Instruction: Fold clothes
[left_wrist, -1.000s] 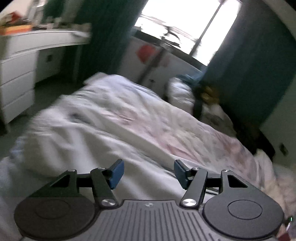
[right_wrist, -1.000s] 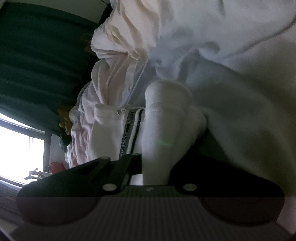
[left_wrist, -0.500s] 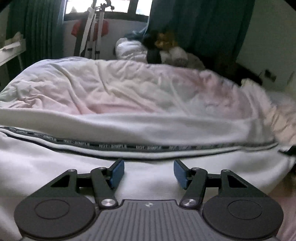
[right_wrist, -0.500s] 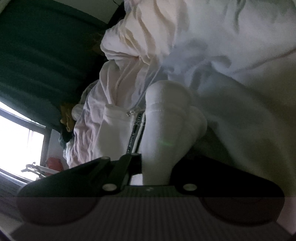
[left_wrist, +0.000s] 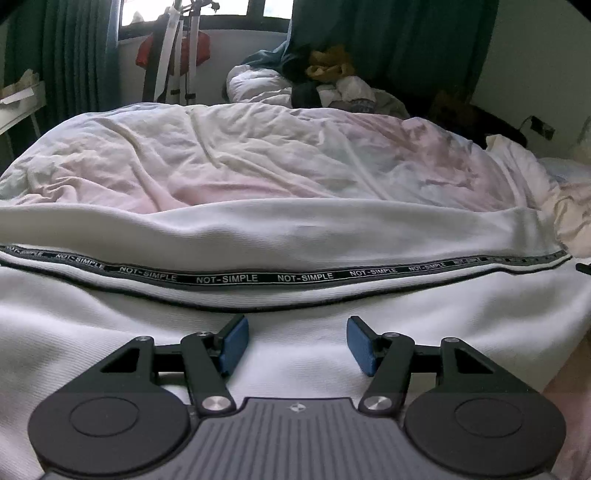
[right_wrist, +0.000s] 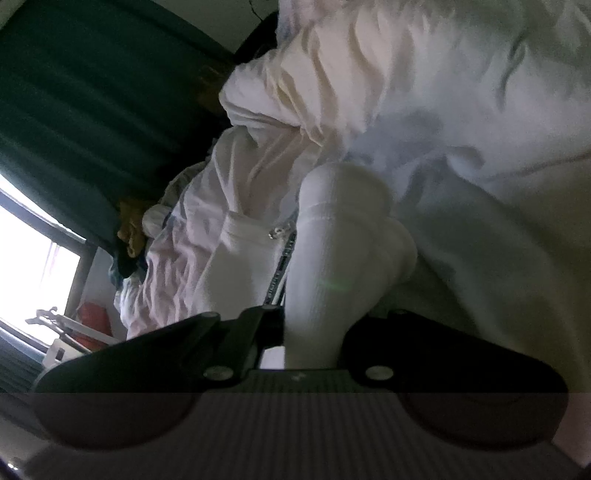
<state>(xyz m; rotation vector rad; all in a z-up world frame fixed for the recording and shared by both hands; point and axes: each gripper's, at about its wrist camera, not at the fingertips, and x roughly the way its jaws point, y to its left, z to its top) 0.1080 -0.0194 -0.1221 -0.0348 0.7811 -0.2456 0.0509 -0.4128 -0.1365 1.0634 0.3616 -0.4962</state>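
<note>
Left gripper (left_wrist: 294, 345) sits with its blue pads spread wide, nothing between them, low over the white garment (left_wrist: 295, 302) laid flat across the bed. A black NOT-SIMPLE tape stripe (left_wrist: 266, 277) runs across the garment just past the fingertips. The rumpled pale duvet (left_wrist: 258, 162) lies behind it, with dark green curtains (left_wrist: 388, 40) at the back.

Right wrist view, camera rolled sideways: the right gripper (right_wrist: 312, 343) is clamped on a bunched fold of that same white garment (right_wrist: 332, 258), which rises straight up between the jaws. The stripe (right_wrist: 280, 269) and a metal zip pull (right_wrist: 276, 232) show just left of the fold.
</note>
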